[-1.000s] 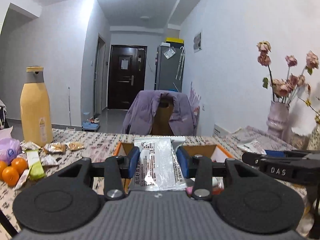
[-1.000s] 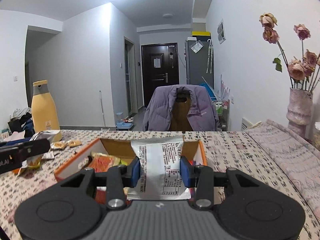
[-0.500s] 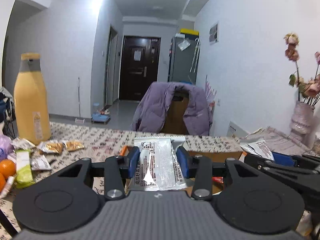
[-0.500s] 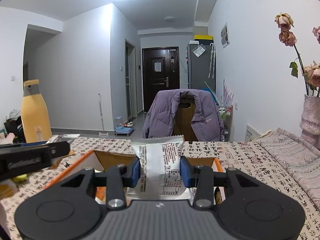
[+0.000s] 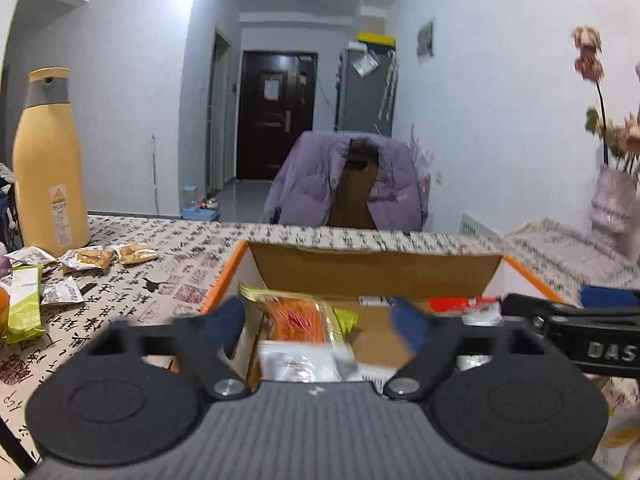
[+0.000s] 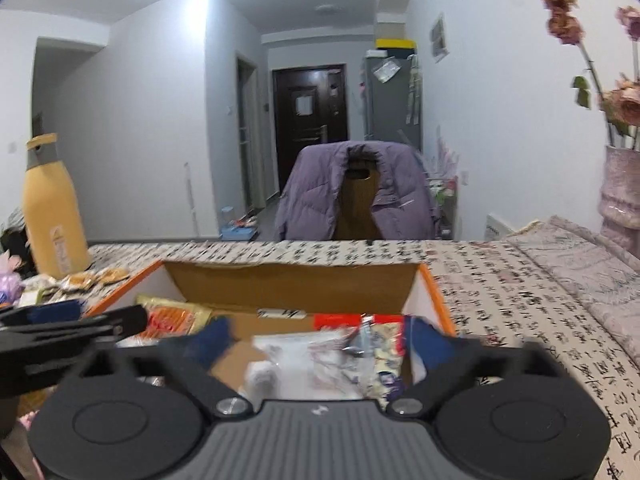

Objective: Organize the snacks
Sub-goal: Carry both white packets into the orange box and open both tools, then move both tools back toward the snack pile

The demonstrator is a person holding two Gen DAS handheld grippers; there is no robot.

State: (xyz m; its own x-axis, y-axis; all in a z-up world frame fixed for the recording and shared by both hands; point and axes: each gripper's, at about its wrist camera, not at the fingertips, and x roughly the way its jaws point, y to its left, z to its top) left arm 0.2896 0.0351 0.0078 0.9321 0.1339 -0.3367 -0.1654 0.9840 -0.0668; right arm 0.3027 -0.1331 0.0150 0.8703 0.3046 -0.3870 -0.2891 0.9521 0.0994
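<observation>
An open cardboard box with orange edges (image 5: pixel 372 266) (image 6: pixel 288 284) stands on the patterned tablecloth and holds several snack packets. My left gripper (image 5: pixel 318 322) is open over the box's near left part, above a silver packet (image 5: pixel 298 364) and an orange packet (image 5: pixel 296 316). My right gripper (image 6: pixel 320 340) is open over the box's near right part, above a silver packet (image 6: pixel 296 356) and a colourful packet (image 6: pixel 384 360). Loose snack packets (image 5: pixel 86 258) lie on the table to the left.
A tall yellow bottle (image 5: pixel 48 164) stands at the far left. A green packet (image 5: pixel 24 308) lies near the left edge. A vase with dried roses (image 6: pixel 622 188) stands at the right. A chair with a purple jacket (image 5: pixel 348 184) is behind the table.
Both grippers have opened and let go of their silver packets, which now lie in the box. Both grippers tipped down over the box.
</observation>
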